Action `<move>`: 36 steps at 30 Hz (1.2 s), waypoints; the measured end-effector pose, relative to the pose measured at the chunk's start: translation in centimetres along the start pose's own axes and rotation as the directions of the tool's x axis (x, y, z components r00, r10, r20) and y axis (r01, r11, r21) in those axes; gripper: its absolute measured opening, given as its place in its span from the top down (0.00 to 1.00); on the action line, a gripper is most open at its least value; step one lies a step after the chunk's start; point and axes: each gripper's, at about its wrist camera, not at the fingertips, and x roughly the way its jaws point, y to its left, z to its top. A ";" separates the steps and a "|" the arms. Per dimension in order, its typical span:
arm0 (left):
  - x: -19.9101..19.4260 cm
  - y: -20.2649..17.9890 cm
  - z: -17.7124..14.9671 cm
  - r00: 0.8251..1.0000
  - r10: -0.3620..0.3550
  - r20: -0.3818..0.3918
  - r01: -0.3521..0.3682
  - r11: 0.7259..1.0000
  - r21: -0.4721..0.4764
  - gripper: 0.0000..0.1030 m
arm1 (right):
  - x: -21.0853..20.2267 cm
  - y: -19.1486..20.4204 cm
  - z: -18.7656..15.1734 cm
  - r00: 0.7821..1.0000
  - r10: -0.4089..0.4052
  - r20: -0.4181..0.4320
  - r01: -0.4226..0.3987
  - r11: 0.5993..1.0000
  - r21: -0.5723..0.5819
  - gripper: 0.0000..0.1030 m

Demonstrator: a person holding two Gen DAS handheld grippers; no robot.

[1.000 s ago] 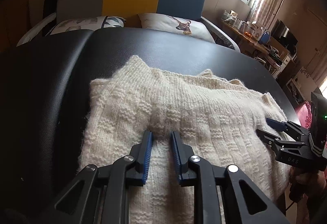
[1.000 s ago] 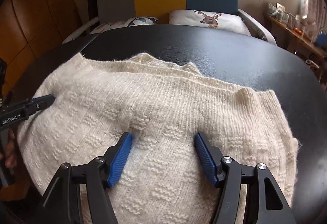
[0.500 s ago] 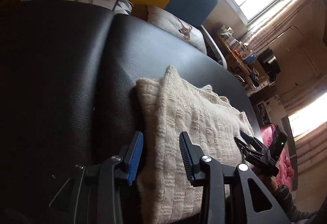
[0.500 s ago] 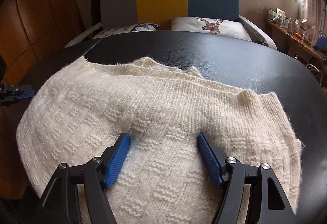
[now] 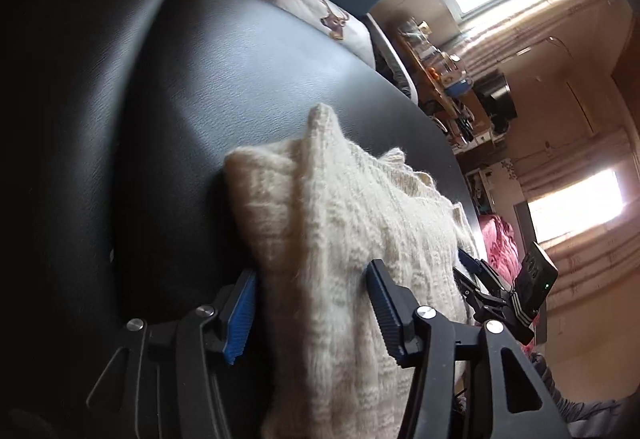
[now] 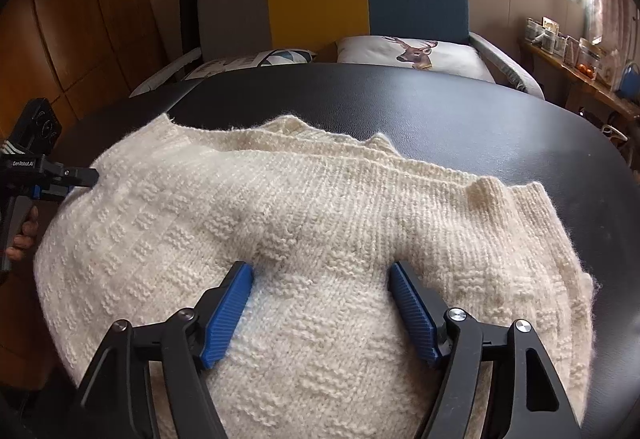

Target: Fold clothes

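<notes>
We've got the cream sweater (image 6: 304, 239) lying in layers on the black table (image 6: 460, 127) — thick, soft, floppy knit, best pinched at its doubled left edge, which the left gripper (image 5: 310, 313) straddles with jaws wide and holding nothing — while the right gripper (image 6: 322, 309) rests spread open on top.
</notes>
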 end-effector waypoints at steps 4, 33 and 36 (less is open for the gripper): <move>0.8 -0.5 0.5 1.000 -0.007 0.016 0.007 0.999 0.031 0.48 | 0.0 -0.1 -0.1 1.000 0.006 0.009 -0.006 1.000 0.007 0.27; -9.1 -2.5 2.8 0.958 0.228 0.173 -0.223 0.974 -0.047 0.85 | -3.9 -3.4 0.8 0.951 0.110 -0.290 -0.203 0.928 -0.313 0.47; -9.6 -3.3 2.5 0.971 0.164 0.175 -0.152 0.985 -0.077 0.85 | -1.8 -3.9 0.6 0.928 0.085 -0.362 -0.219 0.912 -0.346 0.47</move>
